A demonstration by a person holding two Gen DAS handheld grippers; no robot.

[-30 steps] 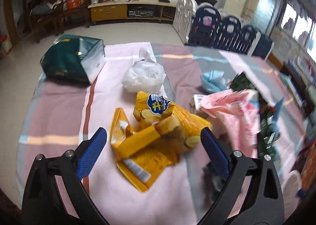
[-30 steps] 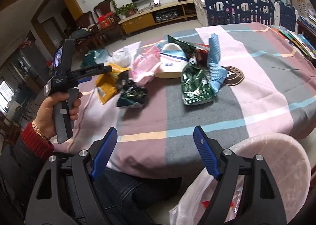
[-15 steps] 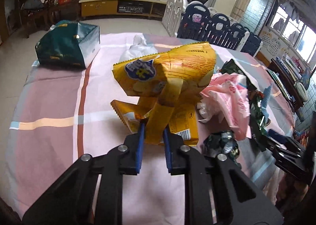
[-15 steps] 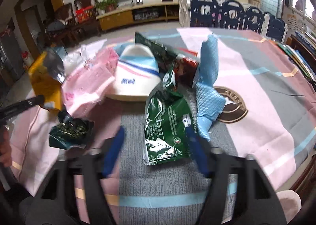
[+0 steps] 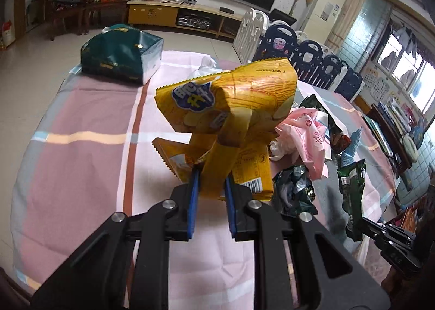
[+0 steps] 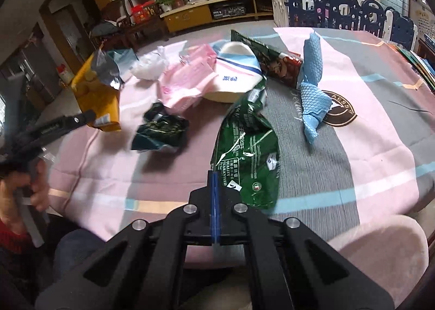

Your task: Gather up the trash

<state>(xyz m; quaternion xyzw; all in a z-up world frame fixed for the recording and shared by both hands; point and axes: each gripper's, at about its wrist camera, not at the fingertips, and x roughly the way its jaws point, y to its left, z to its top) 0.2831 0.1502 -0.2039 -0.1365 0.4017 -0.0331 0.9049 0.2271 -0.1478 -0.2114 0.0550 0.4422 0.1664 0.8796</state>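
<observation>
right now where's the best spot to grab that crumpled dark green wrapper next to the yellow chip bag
Take the crumpled dark green wrapper by one of its raised folds near the top, coming from above. It sits as a loose bunched mound on the tablecloth, not flat, so ridges stick up for fingers to pinch. Both grippers look occupied: left gripper holds the yellow chip bag.

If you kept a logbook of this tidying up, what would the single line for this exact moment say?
left gripper: shut on yellow snack bag, lifted | right gripper: shut on green wrapper, at its near edge | pink bag, blue cloth: on table
</observation>
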